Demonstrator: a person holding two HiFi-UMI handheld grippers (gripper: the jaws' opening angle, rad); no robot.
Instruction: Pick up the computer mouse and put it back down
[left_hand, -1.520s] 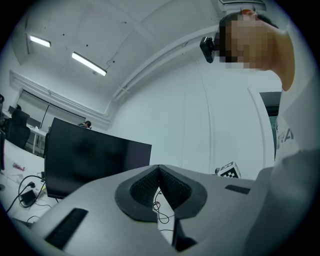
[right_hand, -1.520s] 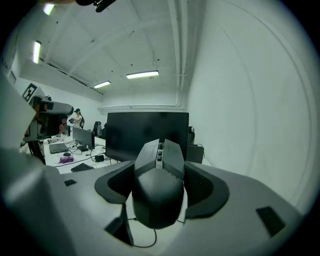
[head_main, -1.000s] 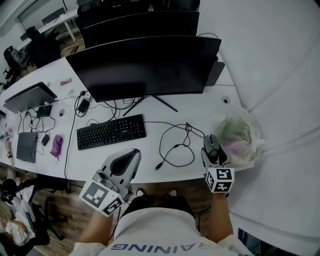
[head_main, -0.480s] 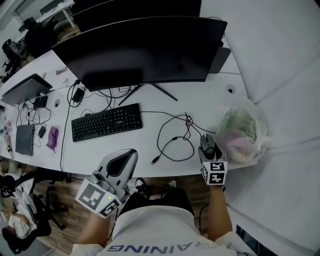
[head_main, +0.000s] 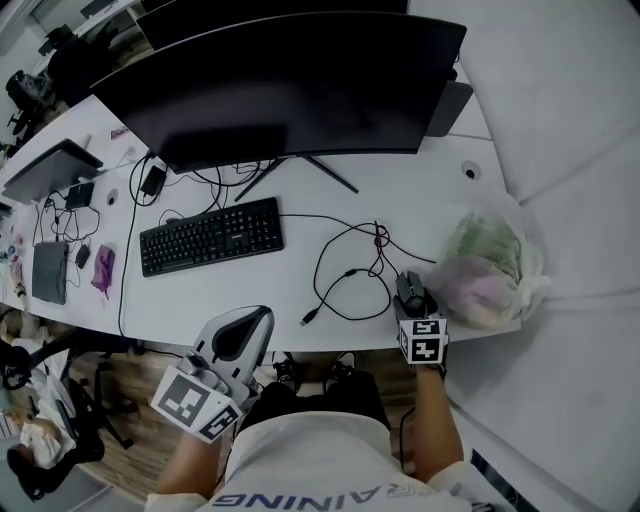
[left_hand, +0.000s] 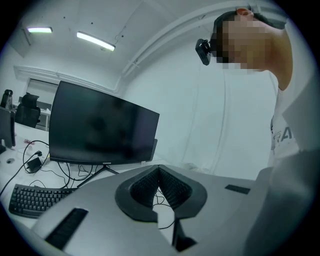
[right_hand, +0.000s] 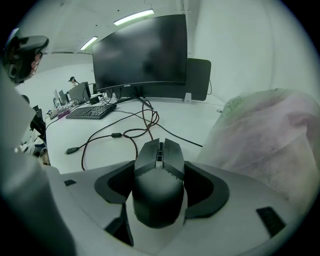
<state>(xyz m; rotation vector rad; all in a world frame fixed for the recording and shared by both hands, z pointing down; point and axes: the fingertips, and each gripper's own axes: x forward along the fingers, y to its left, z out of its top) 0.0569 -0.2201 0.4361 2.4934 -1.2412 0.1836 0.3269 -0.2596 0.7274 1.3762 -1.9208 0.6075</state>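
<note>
The black computer mouse (head_main: 412, 293) is near the desk's front edge, just left of the plastic bag. My right gripper (head_main: 413, 300) is shut on it, one jaw on each side. In the right gripper view the mouse (right_hand: 157, 187) fills the gap between the dark pads, buttons pointing away, inside my right gripper (right_hand: 159, 165). I cannot tell whether the mouse rests on the desk or hangs just above it. My left gripper (head_main: 252, 318) hovers at the desk's front edge, left of centre, shut and holding nothing. In its own view the left gripper (left_hand: 159, 170) shows pads meeting at the tip.
A looped black cable (head_main: 345, 275) lies just left of the mouse. A black keyboard (head_main: 212, 235) sits in front of the wide monitor (head_main: 280, 90). A filled plastic bag (head_main: 485, 265) stands at the right. A laptop (head_main: 50, 172) and small gadgets crowd the far left.
My right gripper, with the mouse in it, has edged a little to the left, away from the bag. The left gripper has stayed by the desk's front edge. The head view has shifted.
</note>
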